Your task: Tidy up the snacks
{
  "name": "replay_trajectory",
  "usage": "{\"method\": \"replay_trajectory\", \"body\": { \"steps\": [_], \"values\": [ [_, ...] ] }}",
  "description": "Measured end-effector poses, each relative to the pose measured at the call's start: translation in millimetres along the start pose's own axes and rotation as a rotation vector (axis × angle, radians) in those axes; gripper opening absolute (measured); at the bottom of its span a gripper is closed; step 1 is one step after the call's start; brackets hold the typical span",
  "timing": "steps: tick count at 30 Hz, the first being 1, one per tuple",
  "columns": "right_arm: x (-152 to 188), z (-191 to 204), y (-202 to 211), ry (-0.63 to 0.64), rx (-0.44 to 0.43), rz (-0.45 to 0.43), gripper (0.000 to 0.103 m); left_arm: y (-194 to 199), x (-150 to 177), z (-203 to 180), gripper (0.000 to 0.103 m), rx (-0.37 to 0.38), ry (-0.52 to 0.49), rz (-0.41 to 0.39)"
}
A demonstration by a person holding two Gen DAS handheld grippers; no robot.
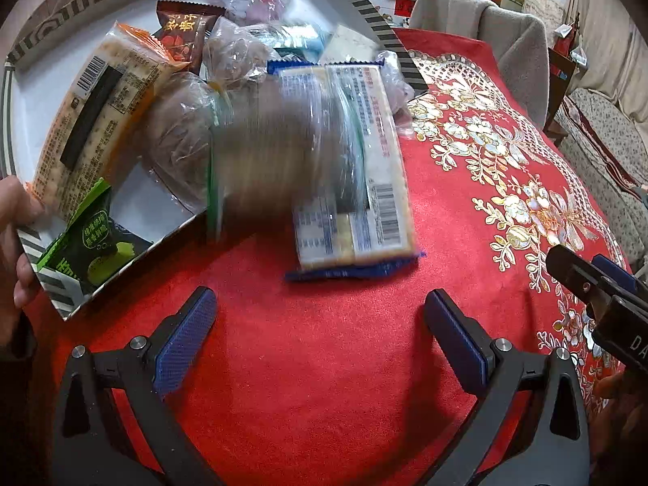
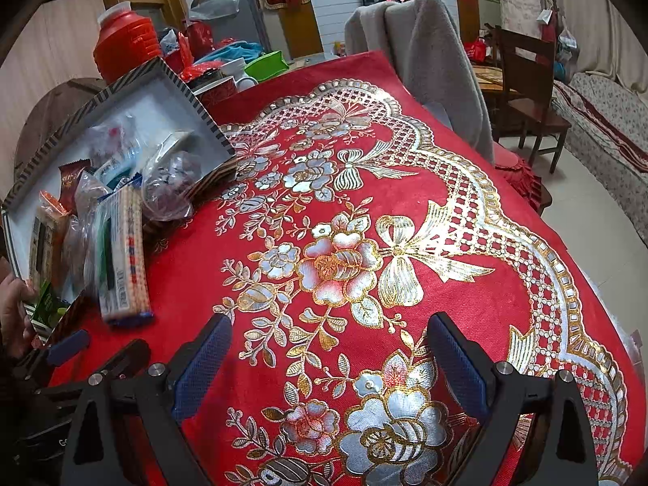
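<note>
Red tablecloth (image 2: 405, 218) with gold and silver flower embroidery is covering the whole table, grey blanket draped over a chair (image 2: 421, 52) is sitting at the far edge. Striped box (image 1: 360, 4) with a white inside is tilting up on the left side of the table, its open side facing the cloth, and a bare hand (image 1: 16, 251) is gripping its near corner. Snacks are spilling out of it: a long blue-edged cracker pack (image 1: 364, 186) is lying half out, its near end on the red cloth, with a blurred clear bag (image 1: 275, 154) of something brown moving across it, too smeared to tell what. Orange-edged cracker pack (image 1: 97, 109) is leaning inside the box along the left wall, a dark red candy wrapper (image 1: 186, 28) is behind it, crumpled clear bags (image 1: 251, 4) are piling toward the back, and a small green packet (image 1: 93, 243) is sitting at the near corner by the hand. Left gripper (image 1: 320, 324) is hovering low over bare cloth just in front of the blue-edged pack, jaws spread wide, holding nothing. Right gripper (image 2: 330, 352) is hanging over the flower pattern well to the right of the box, jaws also wide apart and empty.
</note>
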State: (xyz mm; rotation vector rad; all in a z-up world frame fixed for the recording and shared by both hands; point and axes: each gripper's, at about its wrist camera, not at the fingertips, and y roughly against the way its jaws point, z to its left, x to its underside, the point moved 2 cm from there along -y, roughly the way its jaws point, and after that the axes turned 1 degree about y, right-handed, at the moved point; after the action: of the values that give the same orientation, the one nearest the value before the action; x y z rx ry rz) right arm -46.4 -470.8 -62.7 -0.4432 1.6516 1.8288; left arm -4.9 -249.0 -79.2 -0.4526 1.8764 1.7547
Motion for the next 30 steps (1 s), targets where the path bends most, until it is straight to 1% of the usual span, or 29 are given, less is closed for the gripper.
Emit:
{"method": "replay_trajectory", "body": {
  "steps": [30],
  "values": [
    [-0.7, -2.5, 0.8, -0.008, -0.015, -0.004, 0.096, 0.5, 0.2, 0.3, 0.103, 0.000, 0.000, 0.000]
  ]
}}
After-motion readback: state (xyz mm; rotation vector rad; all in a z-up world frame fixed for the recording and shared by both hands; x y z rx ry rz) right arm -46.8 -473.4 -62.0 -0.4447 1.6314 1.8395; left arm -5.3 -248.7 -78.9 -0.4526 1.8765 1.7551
